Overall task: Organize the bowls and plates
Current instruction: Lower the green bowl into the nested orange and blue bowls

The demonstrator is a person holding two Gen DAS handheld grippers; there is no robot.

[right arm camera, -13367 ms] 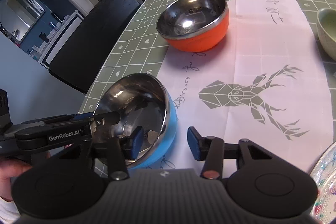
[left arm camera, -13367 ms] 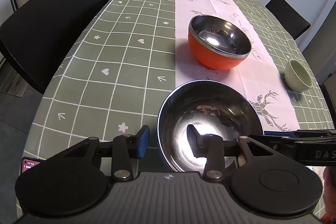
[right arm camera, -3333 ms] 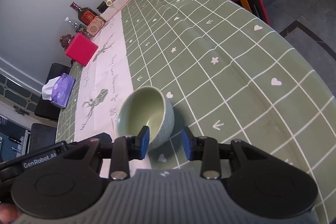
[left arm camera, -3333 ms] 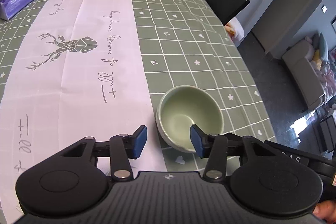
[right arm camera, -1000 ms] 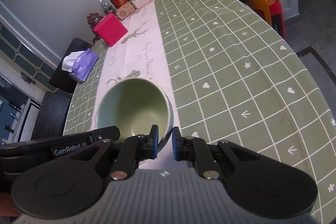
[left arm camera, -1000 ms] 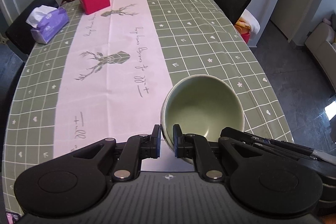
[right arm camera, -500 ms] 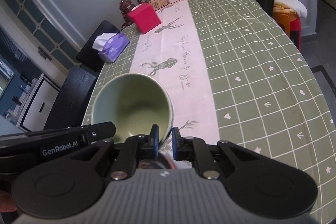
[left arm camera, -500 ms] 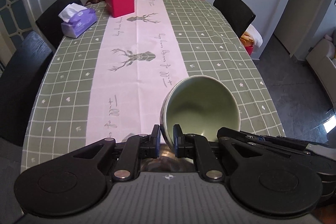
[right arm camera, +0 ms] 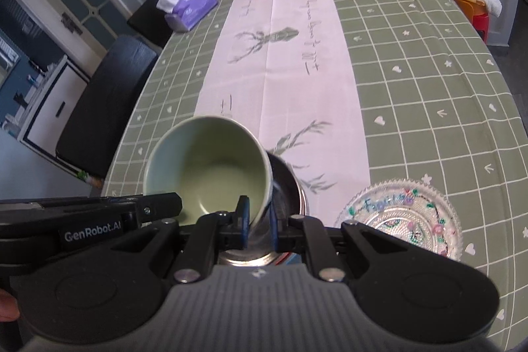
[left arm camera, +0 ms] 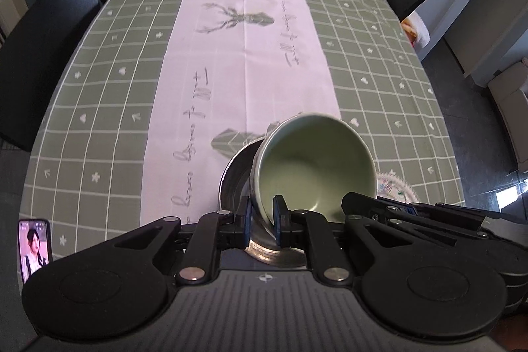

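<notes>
Both hands have carried the green bowl (left arm camera: 315,167) from the far side of the surface (left arm camera: 99,121) to just above the metal bowl (left arm camera: 236,180). Left fingers (left arm camera: 278,221) pinch its left rim; right fingers (right arm camera: 243,221) pinch its right rim. It hangs tilted, not nested yet. A glass plate (right arm camera: 401,216) waits nearby.

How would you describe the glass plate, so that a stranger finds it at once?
Start at the near end of the green checked tablecloth, right of the pale runner. The glass plate lies there beside the steel bowl. It alone is clear, with a toothed rim and painted flowers.
</notes>
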